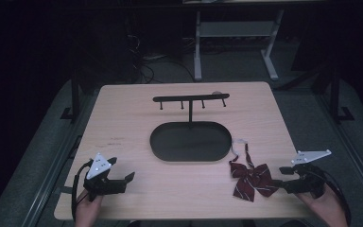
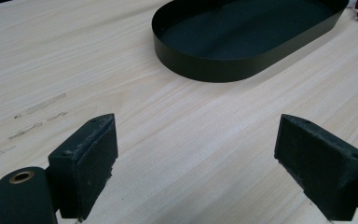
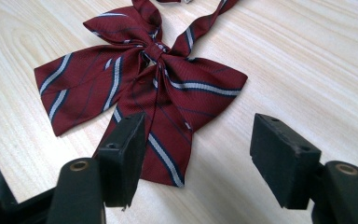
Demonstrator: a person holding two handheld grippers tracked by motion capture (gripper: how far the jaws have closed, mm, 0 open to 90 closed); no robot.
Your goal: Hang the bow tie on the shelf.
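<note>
the bow tie (image 3: 140, 88) is dark red with thin white and navy diagonal stripes. the tray (image 1: 191, 141) and its hook rack (image 1: 191, 99) are matt black. the table (image 1: 123, 123) is pale wood with fine grain. both grippers' pads (image 2: 91, 158) are black.

A pale wooden worktop (image 1: 123, 118) carries two things. A black oval tray (image 1: 190, 141) sits at its centre, a thin post rising from the tray's far edge to a black bar with pegs (image 1: 191, 99). To the tray's near right, a maroon striped bow tie (image 1: 251, 177) lies flat on the wood, its strap (image 1: 240, 145) trailing toward the far side.
</note>
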